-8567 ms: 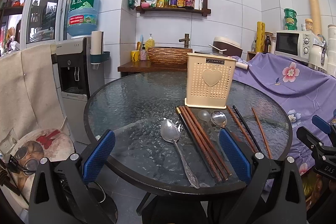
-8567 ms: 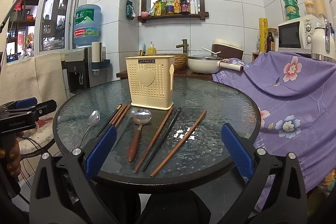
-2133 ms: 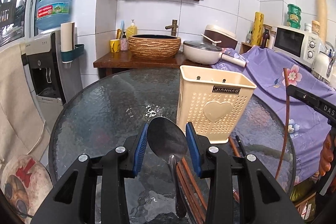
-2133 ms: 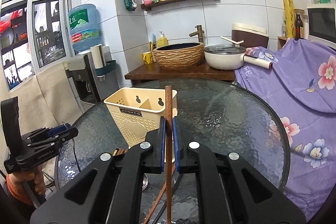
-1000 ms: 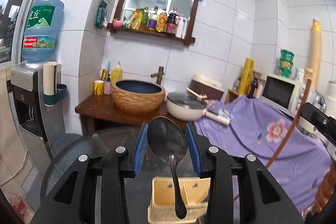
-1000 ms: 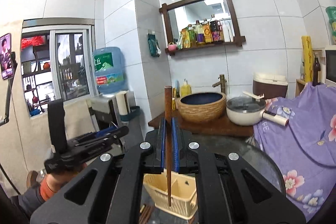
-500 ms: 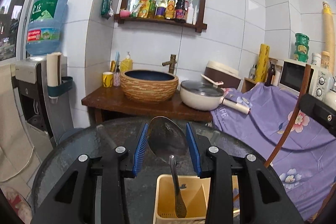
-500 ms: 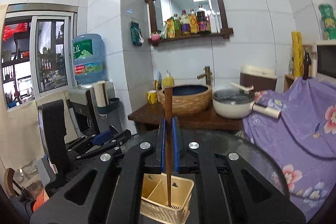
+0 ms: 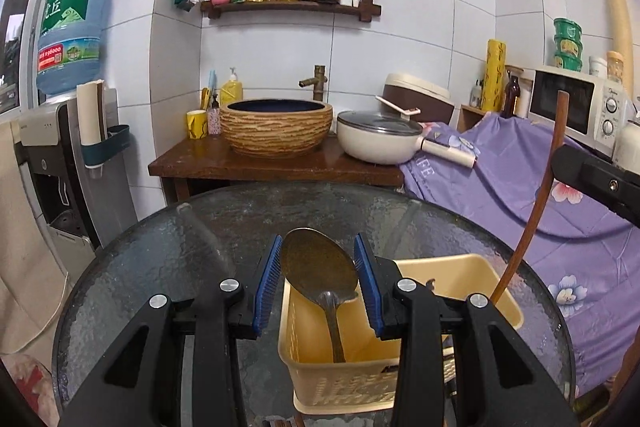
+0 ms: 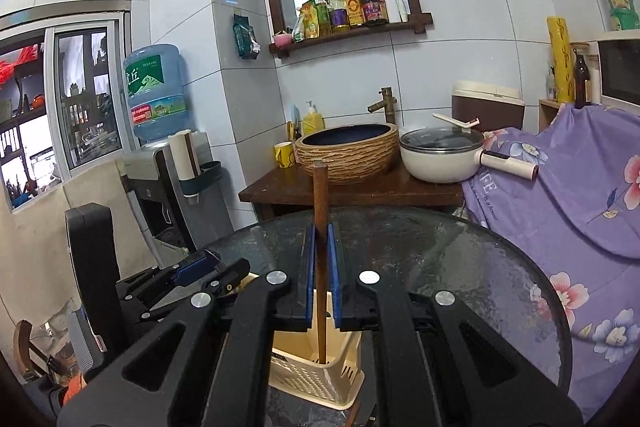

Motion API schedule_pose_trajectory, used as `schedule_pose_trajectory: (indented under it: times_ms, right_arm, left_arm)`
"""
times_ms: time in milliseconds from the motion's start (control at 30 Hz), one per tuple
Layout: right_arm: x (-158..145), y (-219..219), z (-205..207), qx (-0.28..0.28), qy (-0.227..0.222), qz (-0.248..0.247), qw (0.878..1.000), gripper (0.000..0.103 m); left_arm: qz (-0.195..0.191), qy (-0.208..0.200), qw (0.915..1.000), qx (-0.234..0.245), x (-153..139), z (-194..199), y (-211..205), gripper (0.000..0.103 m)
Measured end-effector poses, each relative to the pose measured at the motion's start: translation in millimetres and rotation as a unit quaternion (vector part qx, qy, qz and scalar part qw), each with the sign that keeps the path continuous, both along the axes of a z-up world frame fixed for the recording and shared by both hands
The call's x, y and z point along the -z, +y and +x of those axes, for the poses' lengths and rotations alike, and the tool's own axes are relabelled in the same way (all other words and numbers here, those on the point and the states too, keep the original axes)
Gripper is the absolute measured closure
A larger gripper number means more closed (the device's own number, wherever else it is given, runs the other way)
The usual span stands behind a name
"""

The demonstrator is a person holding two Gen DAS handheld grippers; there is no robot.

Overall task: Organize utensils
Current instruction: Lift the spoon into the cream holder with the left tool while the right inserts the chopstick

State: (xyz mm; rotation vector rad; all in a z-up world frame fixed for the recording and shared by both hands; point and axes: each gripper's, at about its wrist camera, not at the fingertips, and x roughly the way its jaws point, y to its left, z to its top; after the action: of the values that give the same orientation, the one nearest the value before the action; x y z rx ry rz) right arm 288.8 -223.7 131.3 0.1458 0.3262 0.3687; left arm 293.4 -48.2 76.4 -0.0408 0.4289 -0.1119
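Steel spoon (image 9: 320, 269), bowl pinched in left claw (image 9: 316, 277), hangs handle toward 6 o'clock into caddy (image 9: 460, 275); right claw (image 10: 321, 275) clamps upright chopstick (image 10: 320, 199).

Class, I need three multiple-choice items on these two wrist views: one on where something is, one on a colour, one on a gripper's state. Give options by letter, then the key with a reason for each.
1. Where is the handle end of the metal spoon?
A. flat on the glass table
B. down inside the utensil holder
C. in the woven basin

2. What colour is the utensil holder?
A. cream yellow
B. dark green
C. red

3. What is the state of the right gripper?
A. wide open, nothing between the pads
B. shut on a wooden chopstick
C. shut on a metal spoon

Key:
1 B: the left gripper grips the spoon's bowl, and the handle reaches below the holder's rim.
2 A: the perforated plastic walls are pale yellow in both views.
3 B: the blue pads press on the upright wooden chopstick, whose lower end sits in the holder.
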Motion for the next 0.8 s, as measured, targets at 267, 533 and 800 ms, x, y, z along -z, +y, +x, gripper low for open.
schedule_pose_trajectory:
  times_ms: [267, 533, 800]
  right_arm:
    - [12, -4, 6, 0.006, 0.016, 0.005, 1.000, 0.096]
    - [19, -13, 4, 0.019, 0.014, 0.019, 1.000, 0.028]
    - [37, -25, -22, 0.051, 0.027, 0.002, 0.998, 0.028]
  left_arm:
    - [0.018, 0.006, 0.9998, 0.004, 8, 0, -5, 0.067]
    - [0.008, -0.018, 0.9998, -0.007, 0, -11, 1, 0.034]
    - [-0.001, -0.021, 0.9985, -0.051, -6, -52, 26, 0.012]
